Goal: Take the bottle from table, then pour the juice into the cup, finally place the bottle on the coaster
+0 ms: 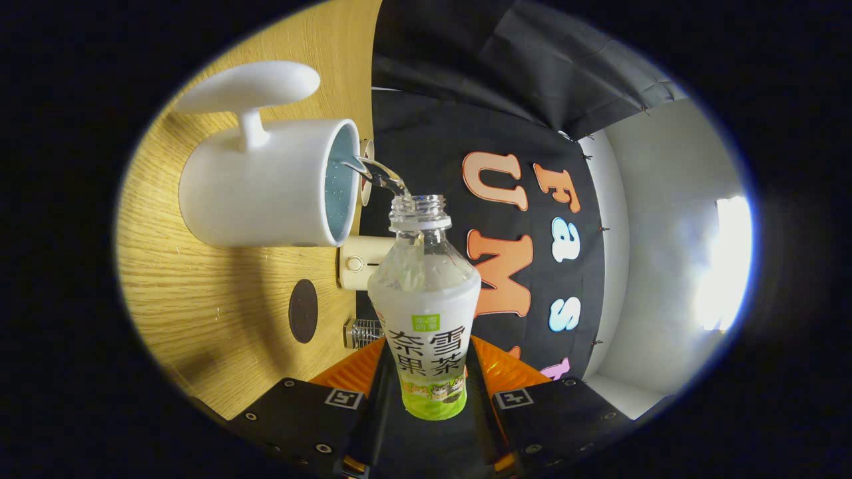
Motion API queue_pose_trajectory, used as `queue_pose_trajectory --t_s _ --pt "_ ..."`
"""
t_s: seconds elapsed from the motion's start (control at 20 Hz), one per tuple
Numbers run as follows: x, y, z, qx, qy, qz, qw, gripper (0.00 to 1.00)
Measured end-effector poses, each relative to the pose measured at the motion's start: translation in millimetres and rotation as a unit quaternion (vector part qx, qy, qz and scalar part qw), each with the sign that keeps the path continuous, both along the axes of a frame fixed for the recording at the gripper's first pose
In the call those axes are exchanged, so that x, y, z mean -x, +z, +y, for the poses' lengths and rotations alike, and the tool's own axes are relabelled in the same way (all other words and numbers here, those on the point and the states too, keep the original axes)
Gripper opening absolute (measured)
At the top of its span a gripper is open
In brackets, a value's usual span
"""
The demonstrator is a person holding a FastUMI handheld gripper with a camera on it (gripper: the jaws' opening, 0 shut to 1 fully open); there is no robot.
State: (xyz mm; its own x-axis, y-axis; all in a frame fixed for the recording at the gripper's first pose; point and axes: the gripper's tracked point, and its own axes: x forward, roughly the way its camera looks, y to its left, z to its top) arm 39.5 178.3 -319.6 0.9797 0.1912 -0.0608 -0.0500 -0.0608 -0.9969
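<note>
Held tight in my tool [432, 372], the bottle [426, 313] sits between both fingers, which press on its sides. I see its cap is off. It is tipped over, and a thin stream of clear juice [379, 174] runs from its mouth into the white cup [266, 183]. That cup stands on the wooden tabletop [200, 313] with its handle toward me. Near the cup lies a small dark round coaster [303, 311], apart from the bottle.
</note>
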Motion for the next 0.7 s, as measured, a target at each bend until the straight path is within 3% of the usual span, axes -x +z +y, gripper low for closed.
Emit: queue_pose_trajectory --t_s 0.7 --pt "-7.8 7.6 -2.3 0.032 0.007 -0.021 0.999 0.57"
